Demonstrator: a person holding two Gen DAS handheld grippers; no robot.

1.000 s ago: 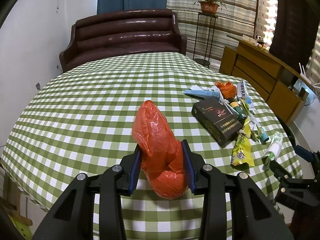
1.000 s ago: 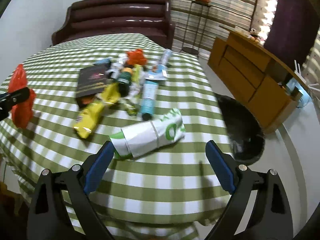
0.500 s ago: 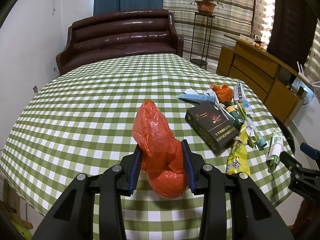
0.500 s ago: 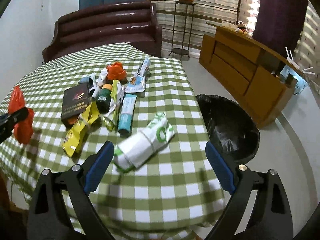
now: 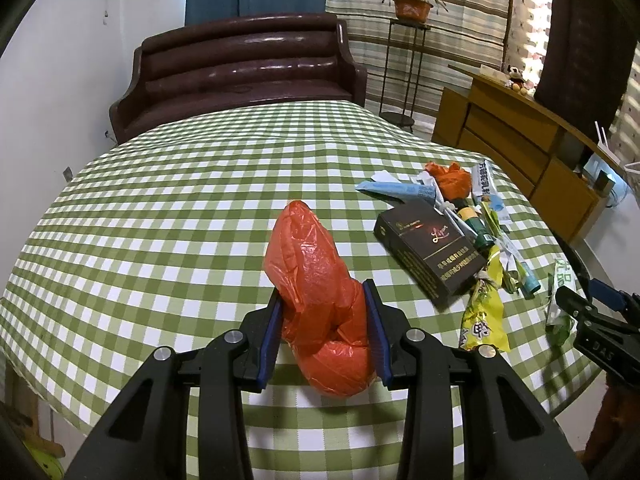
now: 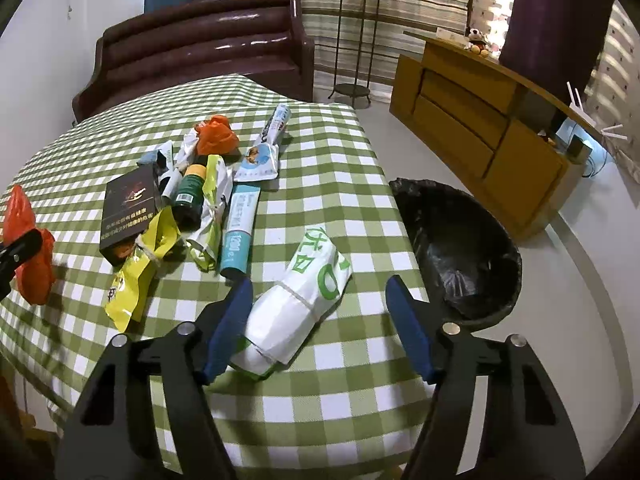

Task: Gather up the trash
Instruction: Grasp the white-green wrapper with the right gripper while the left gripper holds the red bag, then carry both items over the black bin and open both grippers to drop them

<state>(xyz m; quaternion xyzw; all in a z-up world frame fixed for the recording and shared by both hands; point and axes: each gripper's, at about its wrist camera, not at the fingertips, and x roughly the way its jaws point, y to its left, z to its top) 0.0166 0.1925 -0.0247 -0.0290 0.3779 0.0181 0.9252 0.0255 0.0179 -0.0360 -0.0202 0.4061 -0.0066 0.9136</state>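
My left gripper (image 5: 322,320) is shut on a crumpled red plastic bag (image 5: 316,280) above the green checked tablecloth (image 5: 180,200). The bag also shows in the right wrist view (image 6: 28,248) at far left. My right gripper (image 6: 320,316) is open, with a white and green wrapper (image 6: 304,292) lying between its jaws on the table. A pile of trash lies beyond: a black box (image 6: 128,208), a yellow packet (image 6: 136,268), a green bottle (image 6: 190,196), a blue tube (image 6: 240,232), an orange bag (image 6: 216,136).
A bin lined with a black bag (image 6: 460,248) stands on the floor right of the table. A wooden sideboard (image 6: 480,120) lies beyond it. A brown sofa (image 5: 240,72) sits behind the table, with a plant stand (image 5: 404,60) beside it.
The right gripper has come down and forward over the white and green wrapper, which now lies between its open jaws. The left gripper still holds the red bag, raised slightly.
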